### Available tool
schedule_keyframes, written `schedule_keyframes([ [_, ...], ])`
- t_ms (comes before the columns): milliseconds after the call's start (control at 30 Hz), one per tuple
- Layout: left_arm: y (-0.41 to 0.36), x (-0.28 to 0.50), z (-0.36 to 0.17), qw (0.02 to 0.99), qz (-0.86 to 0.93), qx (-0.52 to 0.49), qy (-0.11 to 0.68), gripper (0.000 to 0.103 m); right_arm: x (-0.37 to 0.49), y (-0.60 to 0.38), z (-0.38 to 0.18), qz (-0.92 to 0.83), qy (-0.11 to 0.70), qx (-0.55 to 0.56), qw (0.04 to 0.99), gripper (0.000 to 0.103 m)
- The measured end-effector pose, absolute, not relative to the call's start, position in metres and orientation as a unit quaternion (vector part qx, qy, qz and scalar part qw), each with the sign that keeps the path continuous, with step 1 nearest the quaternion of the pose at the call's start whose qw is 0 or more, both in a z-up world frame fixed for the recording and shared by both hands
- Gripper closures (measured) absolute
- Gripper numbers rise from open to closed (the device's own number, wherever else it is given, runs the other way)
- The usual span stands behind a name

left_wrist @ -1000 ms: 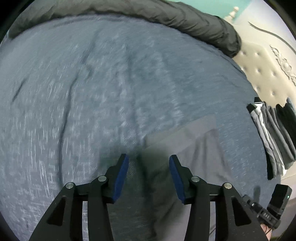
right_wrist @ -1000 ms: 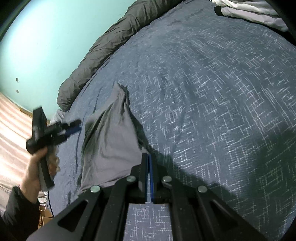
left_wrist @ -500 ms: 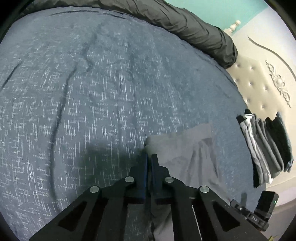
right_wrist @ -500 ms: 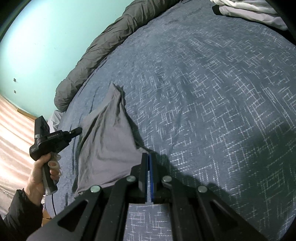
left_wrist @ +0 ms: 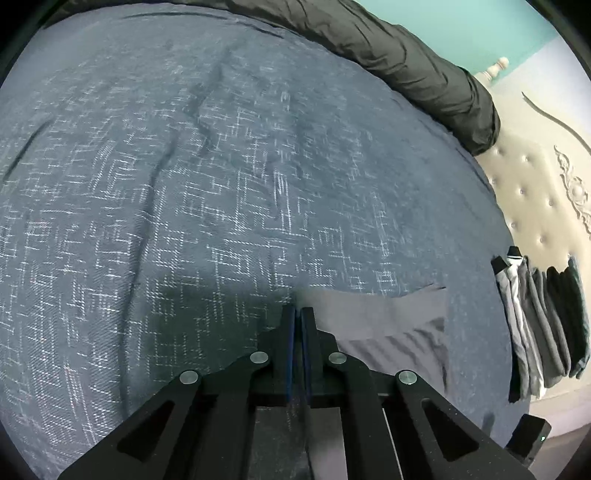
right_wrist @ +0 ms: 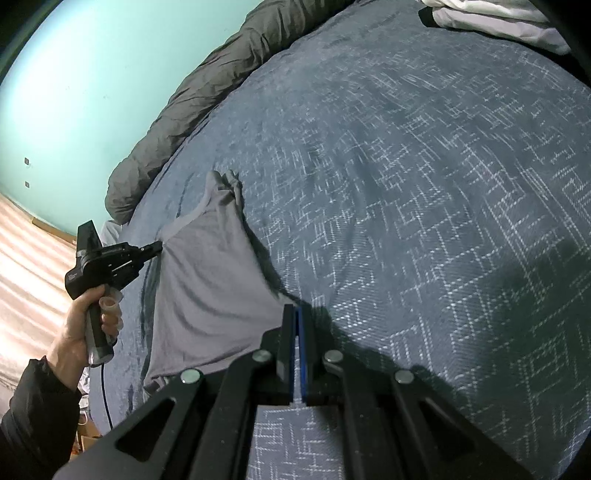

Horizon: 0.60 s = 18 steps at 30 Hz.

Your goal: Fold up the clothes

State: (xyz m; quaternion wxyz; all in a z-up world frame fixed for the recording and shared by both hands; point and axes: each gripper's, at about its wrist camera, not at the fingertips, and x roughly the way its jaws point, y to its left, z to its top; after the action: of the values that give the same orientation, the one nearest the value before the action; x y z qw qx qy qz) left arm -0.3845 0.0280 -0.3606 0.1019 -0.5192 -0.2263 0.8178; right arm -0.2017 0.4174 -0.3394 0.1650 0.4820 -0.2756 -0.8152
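Observation:
A grey garment (right_wrist: 207, 288) hangs stretched above the blue patterned bedspread (right_wrist: 424, 184). My right gripper (right_wrist: 296, 310) is shut on its near corner. In the right wrist view my left gripper (right_wrist: 157, 248), held by a hand, pinches the garment's opposite edge. In the left wrist view that left gripper (left_wrist: 297, 314) is shut on the grey garment (left_wrist: 388, 321), which spreads to the right of the fingers. The far tip of the garment is bunched and droops toward the bed.
A stack of folded clothes (left_wrist: 543, 325) lies at the bed's right edge by a tufted headboard (left_wrist: 535, 192). A dark rolled duvet (left_wrist: 406, 62) runs along the far side. White and grey laundry (right_wrist: 498, 22) sits at the far corner.
My left gripper went from open to shut on the garment's edge and lifted it. The cloth now stretches taut between both grippers, higher off the bed.

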Motion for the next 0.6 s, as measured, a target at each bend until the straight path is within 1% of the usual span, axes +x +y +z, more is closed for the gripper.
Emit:
schedule_keyframes([
  [100,0.027,-0.382,-0.361,0.106,0.816,-0.519,-0.234,0.097,-0.202,0.418,-0.34,-0.814,-0.276,0.484,0.164,0.102],
  [167,0.024,-0.379,-0.361,0.106,0.817,-0.518,-0.232,0.091,-0.203,0.418,-0.341,-0.812,-0.277,0.487,0.163,0.102],
  [200,0.023,-0.377,-0.36,0.106,0.818,-0.517,-0.231,0.09,-0.203,0.418,-0.342,-0.811,-0.279,0.489,0.162,0.102],
  [367,0.011,-0.363,-0.356,0.111,0.822,-0.509,-0.232,0.08,-0.205,0.421,-0.341,-0.809,-0.288,0.49,0.15,0.101],
  [433,0.008,-0.359,-0.356,0.121,0.821,-0.507,-0.232,0.078,-0.206,0.425,-0.336,-0.814,-0.292,0.48,0.144,0.099],
  [467,0.008,-0.357,-0.355,0.124,0.82,-0.507,-0.232,0.077,-0.206,0.427,-0.334,-0.817,-0.295,0.475,0.141,0.095],
  [500,0.008,-0.356,-0.356,0.129,0.819,-0.508,-0.233,0.076,-0.207,0.429,-0.332,-0.819,-0.296,0.471,0.139,0.087],
  [567,0.007,-0.353,-0.357,0.136,0.816,-0.51,-0.237,0.07,-0.21,0.43,-0.328,-0.823,-0.299,0.464,0.137,0.076],
  [600,0.006,-0.353,-0.358,0.139,0.814,-0.51,-0.239,0.07,-0.211,0.43,-0.326,-0.824,-0.3,0.46,0.136,0.076],
])
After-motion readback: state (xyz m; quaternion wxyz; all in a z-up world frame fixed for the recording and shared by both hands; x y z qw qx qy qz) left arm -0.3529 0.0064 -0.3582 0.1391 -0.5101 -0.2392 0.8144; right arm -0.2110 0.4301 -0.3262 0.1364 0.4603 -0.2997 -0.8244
